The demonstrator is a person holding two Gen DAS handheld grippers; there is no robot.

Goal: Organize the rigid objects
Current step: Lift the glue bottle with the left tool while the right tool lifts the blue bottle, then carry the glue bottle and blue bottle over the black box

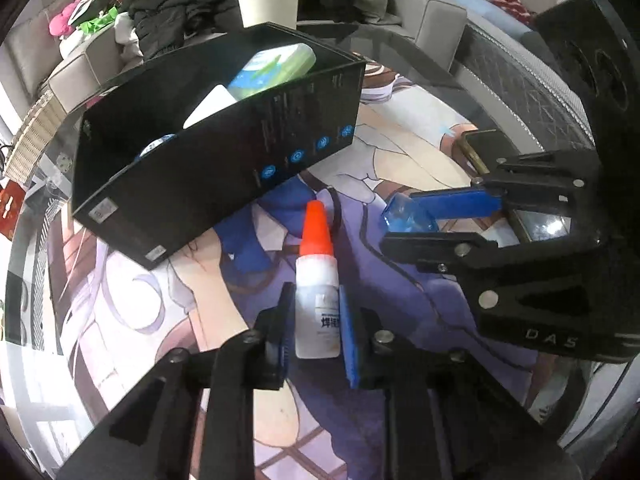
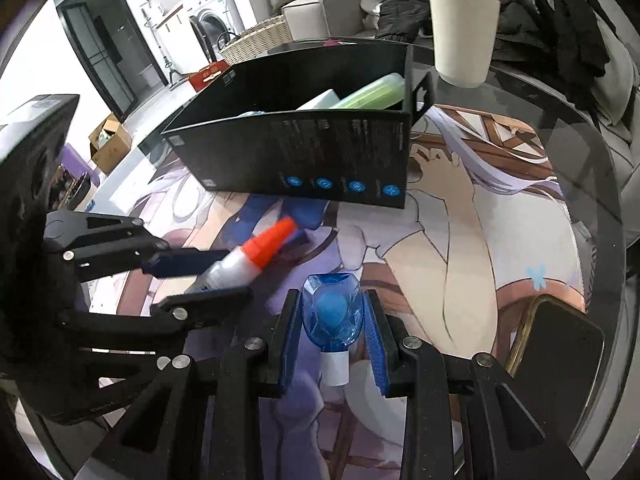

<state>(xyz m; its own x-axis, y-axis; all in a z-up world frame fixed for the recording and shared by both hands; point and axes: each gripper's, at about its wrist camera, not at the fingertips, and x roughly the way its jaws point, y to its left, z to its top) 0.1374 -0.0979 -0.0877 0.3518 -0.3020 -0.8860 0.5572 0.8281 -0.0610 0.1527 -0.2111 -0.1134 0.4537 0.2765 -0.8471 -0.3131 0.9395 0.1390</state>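
My left gripper (image 1: 316, 312) is shut on a white glue bottle with an orange cap (image 1: 316, 276), held above the printed mat; it also shows in the right wrist view (image 2: 244, 260). My right gripper (image 2: 332, 320) is shut on a small blue bottle with a white neck (image 2: 331, 320), which also shows in the left wrist view (image 1: 408, 216). A black open box (image 1: 192, 176) stands ahead on the mat, also in the right wrist view (image 2: 320, 152). It holds a green case (image 1: 276, 66), a white item and a blue item.
A white cup (image 2: 462, 32) stands behind the box on the round glass table (image 2: 600, 200). A dark phone with a gold rim (image 2: 560, 344) lies at the right. A sofa with dark clothes (image 1: 176, 4) is behind the table.
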